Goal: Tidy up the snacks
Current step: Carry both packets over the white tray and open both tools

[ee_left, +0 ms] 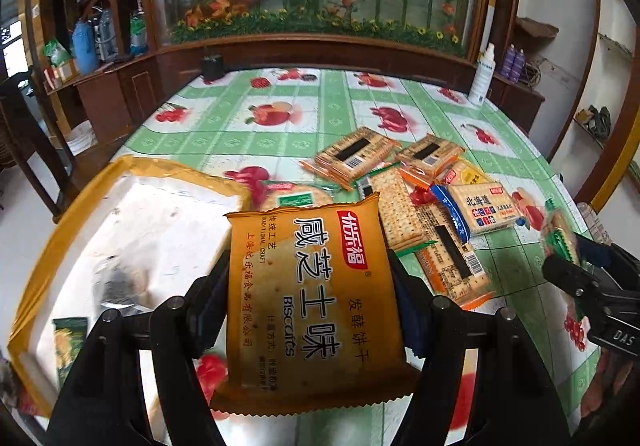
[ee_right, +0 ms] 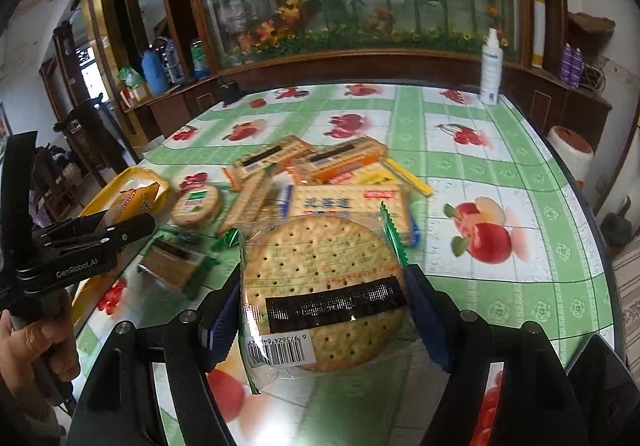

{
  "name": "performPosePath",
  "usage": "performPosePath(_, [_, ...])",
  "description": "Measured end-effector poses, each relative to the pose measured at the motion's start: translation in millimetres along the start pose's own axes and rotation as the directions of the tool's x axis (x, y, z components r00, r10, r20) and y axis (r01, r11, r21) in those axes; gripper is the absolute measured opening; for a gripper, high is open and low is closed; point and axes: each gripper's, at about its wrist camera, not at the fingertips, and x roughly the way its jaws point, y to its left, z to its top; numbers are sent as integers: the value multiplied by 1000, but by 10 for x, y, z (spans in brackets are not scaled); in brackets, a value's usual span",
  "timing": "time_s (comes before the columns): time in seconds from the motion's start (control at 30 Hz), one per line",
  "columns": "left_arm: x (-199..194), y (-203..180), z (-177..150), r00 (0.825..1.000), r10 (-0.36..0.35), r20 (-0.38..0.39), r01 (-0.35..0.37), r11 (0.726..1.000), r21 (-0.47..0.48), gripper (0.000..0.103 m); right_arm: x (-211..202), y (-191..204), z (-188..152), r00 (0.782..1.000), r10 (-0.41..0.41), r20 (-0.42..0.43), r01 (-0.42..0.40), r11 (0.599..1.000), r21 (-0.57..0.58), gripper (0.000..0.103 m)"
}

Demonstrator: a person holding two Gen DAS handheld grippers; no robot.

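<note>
My left gripper (ee_left: pixel 310 278) is shut on an orange biscuit packet (ee_left: pixel 316 306), both pads pressing its long sides, held above the table beside a yellow-rimmed tray (ee_left: pixel 60 238). My right gripper (ee_right: pixel 324 306) is shut on a round cracker (ee_right: pixel 320 262) in a clear wrapper with green ends, barcode side up. A pile of snack packets (ee_left: pixel 400 182) lies on the table ahead, among them a cream packet with blue print (ee_right: pixel 348 202) and a round cracker with a green label (ee_right: pixel 196 206). A green packet (ee_left: pixel 70 342) lies in the tray.
The table wears a green cloth with fruit prints (ee_right: pixel 500 166). A white spray bottle (ee_right: pixel 491 66) stands at the far right corner. A person's hand (ee_right: pixel 40 342) grips the left tool's handle. A dark wooden cabinet (ee_left: pixel 320 54) runs behind the table.
</note>
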Motion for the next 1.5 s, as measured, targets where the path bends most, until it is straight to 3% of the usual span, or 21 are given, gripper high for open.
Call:
performPosePath(0.27, [-296, 332, -92, 997, 57, 47, -55, 998, -39, 70, -24, 387, 42, 998, 60, 15, -59, 997, -48, 77])
performPosePath(0.67, [-386, 991, -273, 989, 141, 35, -134, 980, -150, 70, 68, 1108, 173, 981, 194, 6, -192, 975, -116, 77])
performPosePath(1.0, [-428, 1486, -399, 979, 204, 19, -195, 955, -224, 70, 349, 1879, 294, 952, 304, -29, -304, 935, -185, 77])
performPosePath(1.5, [-271, 1842, -499, 973, 227, -35, -228, 939, -257, 70, 926, 2486, 470, 927, 367, -77, -375, 904, -205, 77])
